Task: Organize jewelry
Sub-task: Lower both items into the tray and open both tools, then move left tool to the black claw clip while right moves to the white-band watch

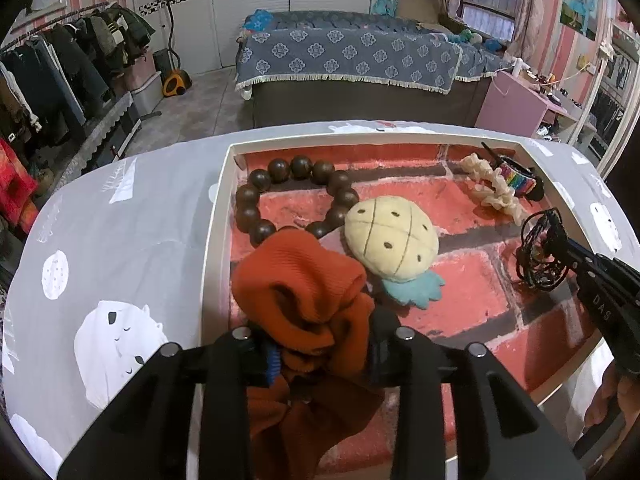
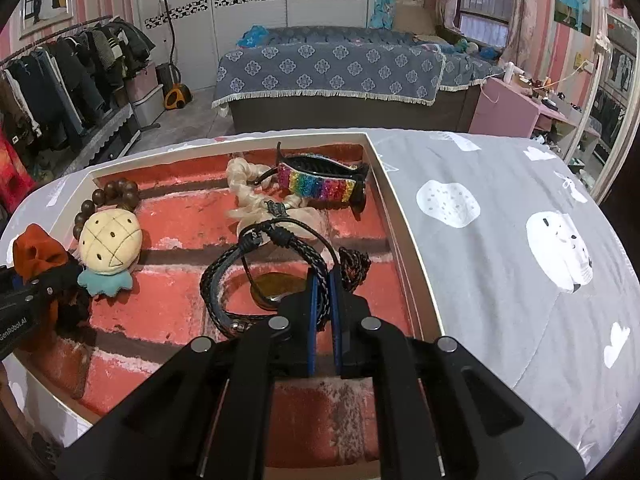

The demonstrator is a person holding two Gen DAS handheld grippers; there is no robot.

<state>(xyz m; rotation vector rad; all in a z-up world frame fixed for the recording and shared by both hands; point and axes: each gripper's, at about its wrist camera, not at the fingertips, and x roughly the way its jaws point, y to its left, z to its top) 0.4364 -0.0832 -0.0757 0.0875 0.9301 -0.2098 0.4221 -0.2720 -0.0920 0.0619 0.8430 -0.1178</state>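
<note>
Left hand-held gripper [image 1: 320, 354] grips scrunchie [image 1: 304, 292] – right [image 2: 325, 300] bracelet [image 2: 256, 272].

The left tongs [image 1: 316, 356] pinch an orange scrunchie [image 1: 304, 296] over the near corner of a white tray [image 1: 214, 240] lined with red brick print. Just beyond the tongs lie a dark wooden bead bracelet [image 1: 288, 196] and a cream pineapple plush [image 1: 392, 236], touching each other. Far to their right, the right tongs [image 1: 560, 240] hold a tangle of black cords [image 1: 538, 256], with a cream scrunchie [image 1: 496, 188] and rainbow hair clip [image 1: 520, 180] behind.
</note>
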